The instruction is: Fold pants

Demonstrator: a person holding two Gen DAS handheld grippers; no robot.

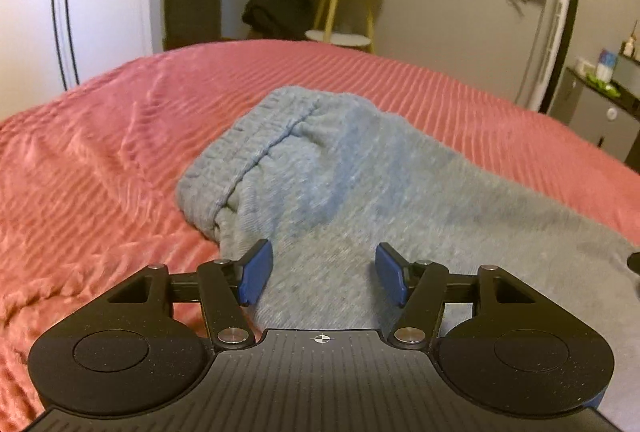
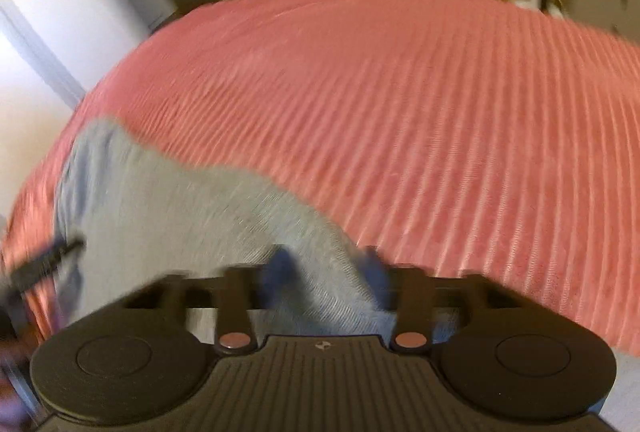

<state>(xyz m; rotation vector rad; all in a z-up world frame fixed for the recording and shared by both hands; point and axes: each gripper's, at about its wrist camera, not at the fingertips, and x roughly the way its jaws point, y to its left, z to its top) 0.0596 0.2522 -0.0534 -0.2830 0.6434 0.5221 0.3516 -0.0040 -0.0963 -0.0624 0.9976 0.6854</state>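
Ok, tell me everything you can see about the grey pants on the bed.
The pants are light grey, soft knit, like sweatpants. They lie rumpled on the pink ribbed bedspread, not yet neatly folded. In the left view a ribbed band bunches at the far end, with a seam and folds beside it; the cloth runs toward the camera and right. The left tool is open above them, nothing pinched. In the blurred right view the cloth passes between the right tool fingers; whether they grip it I cannot tell.
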